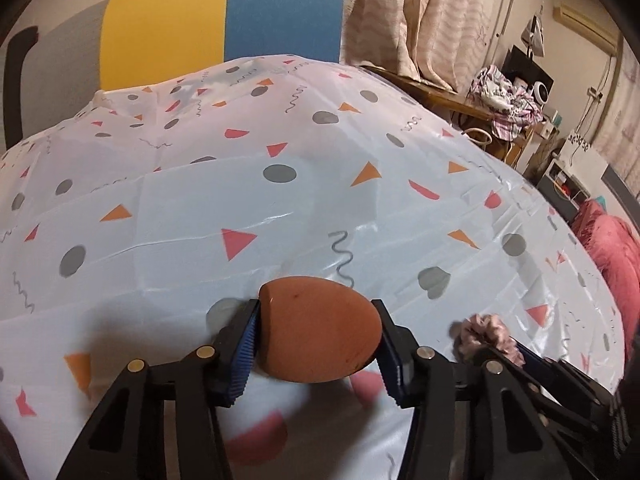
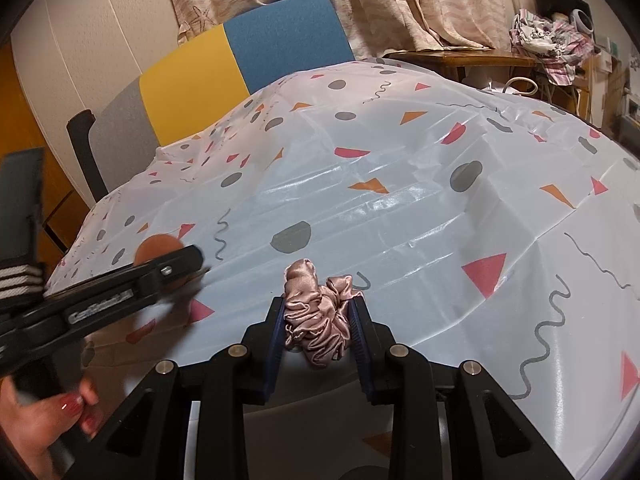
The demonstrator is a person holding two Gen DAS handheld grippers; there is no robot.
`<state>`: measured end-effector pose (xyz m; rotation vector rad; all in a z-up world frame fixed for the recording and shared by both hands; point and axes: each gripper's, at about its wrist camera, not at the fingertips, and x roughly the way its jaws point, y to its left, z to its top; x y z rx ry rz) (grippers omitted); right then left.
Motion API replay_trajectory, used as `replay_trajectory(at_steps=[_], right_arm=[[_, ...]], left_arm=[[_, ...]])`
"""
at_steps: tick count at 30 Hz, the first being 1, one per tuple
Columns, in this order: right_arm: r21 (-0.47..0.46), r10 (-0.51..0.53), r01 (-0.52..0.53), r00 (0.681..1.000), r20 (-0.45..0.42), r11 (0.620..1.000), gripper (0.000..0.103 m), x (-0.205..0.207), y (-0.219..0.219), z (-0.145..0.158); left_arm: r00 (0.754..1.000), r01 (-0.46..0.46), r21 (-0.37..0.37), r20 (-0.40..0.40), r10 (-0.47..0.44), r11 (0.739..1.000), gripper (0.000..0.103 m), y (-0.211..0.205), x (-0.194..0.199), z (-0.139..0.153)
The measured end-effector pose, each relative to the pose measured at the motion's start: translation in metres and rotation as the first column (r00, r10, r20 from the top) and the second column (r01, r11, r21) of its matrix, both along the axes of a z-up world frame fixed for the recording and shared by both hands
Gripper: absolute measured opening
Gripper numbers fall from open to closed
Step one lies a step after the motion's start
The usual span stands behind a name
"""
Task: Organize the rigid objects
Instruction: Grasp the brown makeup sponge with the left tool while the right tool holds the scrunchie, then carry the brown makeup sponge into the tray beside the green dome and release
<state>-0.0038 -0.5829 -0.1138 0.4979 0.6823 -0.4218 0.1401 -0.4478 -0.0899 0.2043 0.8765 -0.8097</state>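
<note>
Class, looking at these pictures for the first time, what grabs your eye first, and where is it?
A brown egg-shaped sponge sits between the left hand-held gripper pads, low in its view. A pink satin scrunchie is pinched in the right hand-held gripper. Beneath lies a tablecloth with bright shapes.

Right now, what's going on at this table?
A person works two tools over the patterned tablecloth. The left hand-held gripper brackets a brown egg-shaped sponge, both pads at its sides. The right hand-held gripper is shut on a pink satin scrunchie. Both are near the table's front.
</note>
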Motion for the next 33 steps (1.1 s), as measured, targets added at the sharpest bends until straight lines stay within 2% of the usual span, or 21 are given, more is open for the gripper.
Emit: replay_trajectory(at_steps=[7,21,26,33], right_arm=[[-0.015,-0.005,0.004,1.0,-0.012,1.0,0.031,0.002,0.002,0.0],[-0.094,-0.02,0.012,0.997,-0.081,0.996,0.031,0.011,0.012,0.003],[-0.122,-0.023,0.01,0.994,-0.106,0.993,0.031,0.013,0.015,0.003],[-0.177,-0.028,0.001,0.988,-0.152,0.984,0.032,0.02,0.023,0.003]], left_arm=[[0.998,-0.045,-0.096,-0.052,0.04,0.994,0.053,0.041,-0.023,0.022],[0.986,-0.114,-0.188,-0.14,0.088,0.976,0.052,0.159,-0.091,0.038],[0.983,-0.142,-0.21,-0.143,0.113,0.967,0.053,0.202,-0.105,0.05],[0.972,-0.221,-0.238,-0.131,0.194,0.946,0.053,0.269,-0.111,0.067]])
